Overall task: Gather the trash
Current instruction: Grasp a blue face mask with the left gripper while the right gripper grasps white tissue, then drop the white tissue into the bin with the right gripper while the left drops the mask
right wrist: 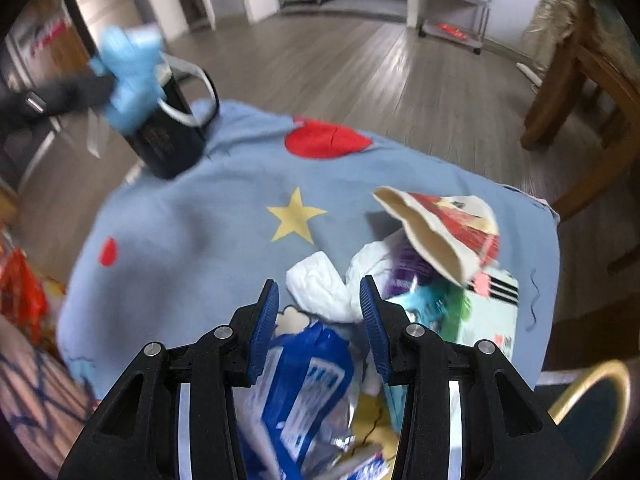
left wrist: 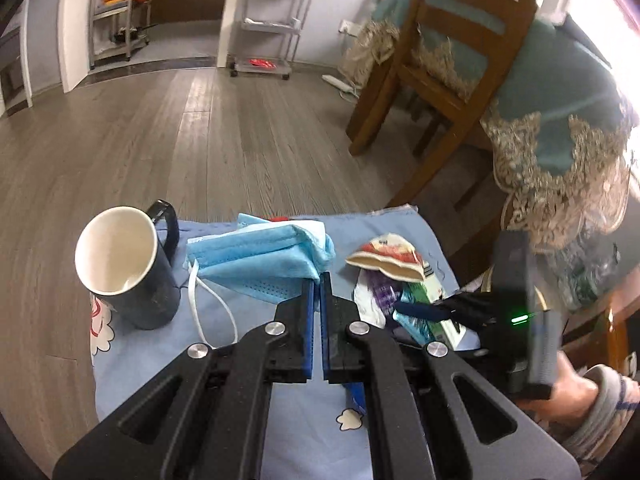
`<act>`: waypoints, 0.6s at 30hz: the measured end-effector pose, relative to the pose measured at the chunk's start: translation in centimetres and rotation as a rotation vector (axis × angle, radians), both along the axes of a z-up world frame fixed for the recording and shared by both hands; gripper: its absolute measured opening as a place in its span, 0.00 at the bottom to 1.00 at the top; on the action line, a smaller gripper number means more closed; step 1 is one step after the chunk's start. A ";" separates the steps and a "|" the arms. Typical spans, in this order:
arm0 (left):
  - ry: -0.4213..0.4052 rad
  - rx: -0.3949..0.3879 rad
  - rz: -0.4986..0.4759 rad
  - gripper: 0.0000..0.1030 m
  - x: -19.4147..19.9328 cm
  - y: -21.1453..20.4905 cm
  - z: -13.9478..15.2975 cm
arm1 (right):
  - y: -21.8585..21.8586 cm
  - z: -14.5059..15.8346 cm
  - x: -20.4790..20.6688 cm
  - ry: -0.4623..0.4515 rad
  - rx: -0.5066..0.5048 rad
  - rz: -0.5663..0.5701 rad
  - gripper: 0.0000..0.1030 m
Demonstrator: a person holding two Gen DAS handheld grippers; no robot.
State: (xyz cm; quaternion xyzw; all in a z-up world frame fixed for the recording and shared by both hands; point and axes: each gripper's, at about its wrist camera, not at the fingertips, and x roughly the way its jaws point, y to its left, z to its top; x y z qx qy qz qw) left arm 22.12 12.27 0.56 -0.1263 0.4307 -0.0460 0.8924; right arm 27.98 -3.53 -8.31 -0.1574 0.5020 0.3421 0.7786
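My left gripper (left wrist: 319,280) is shut on a blue face mask (left wrist: 260,258) and holds it beside a dark mug (left wrist: 128,268) with a white inside; in the right wrist view the mask (right wrist: 130,80) hangs over the mug (right wrist: 172,136). My right gripper (right wrist: 319,294) is open above a pile of trash: a white crumpled tissue (right wrist: 316,288), a blue and white wrapper (right wrist: 304,384), a crushed paper cup (right wrist: 444,232) and a small carton (right wrist: 488,320). In the left wrist view the right gripper (left wrist: 420,310) is blurred over the pile.
All lies on a low table under a light blue cloth (right wrist: 200,220) with a yellow star. A wooden chair (left wrist: 440,60) and a table with a teal cloth (left wrist: 560,112) stand at the right. White shelf carts (left wrist: 272,20) stand at the far wall.
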 end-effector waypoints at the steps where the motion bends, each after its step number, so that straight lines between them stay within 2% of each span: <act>1: -0.008 -0.011 0.008 0.02 0.1 0.3 0.2 | 0.3 -0.4 0.1 0.004 -0.018 0.004 0.43; 6: -0.064 -0.033 0.022 0.02 0.6 0.9 1.8 | 2.1 -3.1 0.7 0.020 -0.167 0.050 0.43; 9: -0.082 -0.046 0.021 0.02 0.8 1.0 2.4 | 2.3 -4.0 0.4 -0.002 -0.215 0.068 0.30; 11: -0.090 -0.051 0.022 0.02 0.7 1.2 2.5 | 2.0 -3.5 0.3 -0.007 -0.191 0.063 0.15; 13: -0.097 -0.052 0.024 0.02 0.7 1.3 2.5 | 1.9 -2.6 0.0 0.000 -0.140 0.069 0.08; 18: -0.111 -0.051 0.036 0.02 0.6 1.4 2.9 | 1.8 1.0 -1.6 0.010 0.028 0.090 0.08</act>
